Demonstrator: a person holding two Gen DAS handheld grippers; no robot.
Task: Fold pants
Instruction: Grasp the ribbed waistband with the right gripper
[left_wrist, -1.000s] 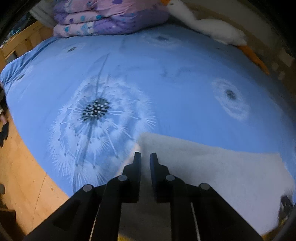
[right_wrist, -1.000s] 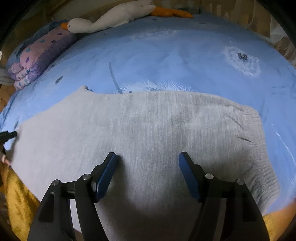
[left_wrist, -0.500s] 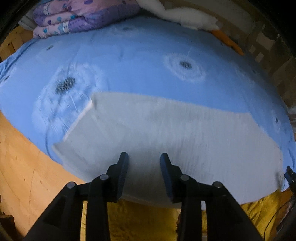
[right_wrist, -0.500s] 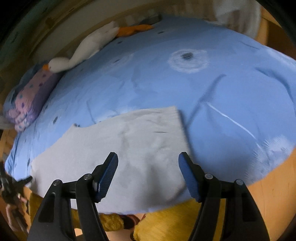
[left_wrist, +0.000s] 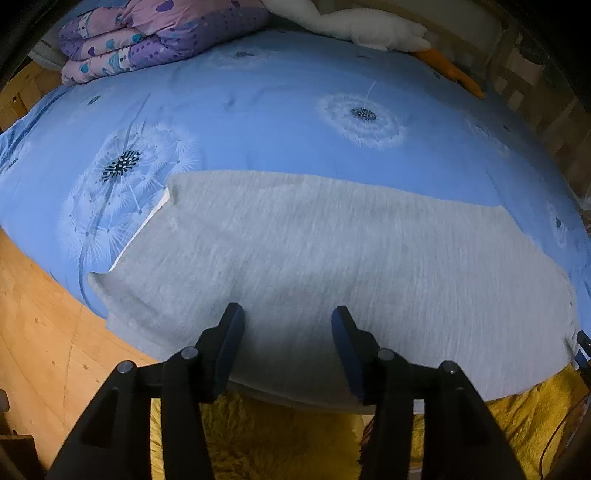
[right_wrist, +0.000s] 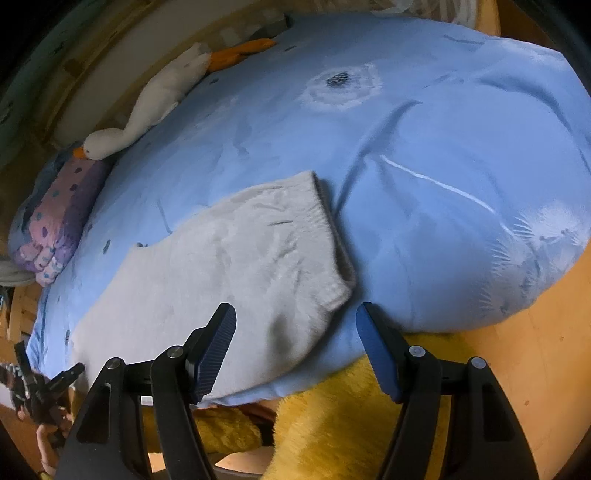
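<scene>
Already the pants lay doubled lengthwise, a flat grey strip along the near edge of the bed; the crosswise folds were, by my reckoning, still to do.

Nearest me, the left gripper hovered over the strip, jaws opening on nothing, where a second before they were nearly shut at its corner. The right gripper stayed wide and empty, now swung over the ribbed cuff. Beyond sat the quilt and plush goose.

left gripper jaws opening, nothing pinched, above near edge of grey pants lying flat on blue dandelion-print bed; folded purple quilt at far corner
</scene>
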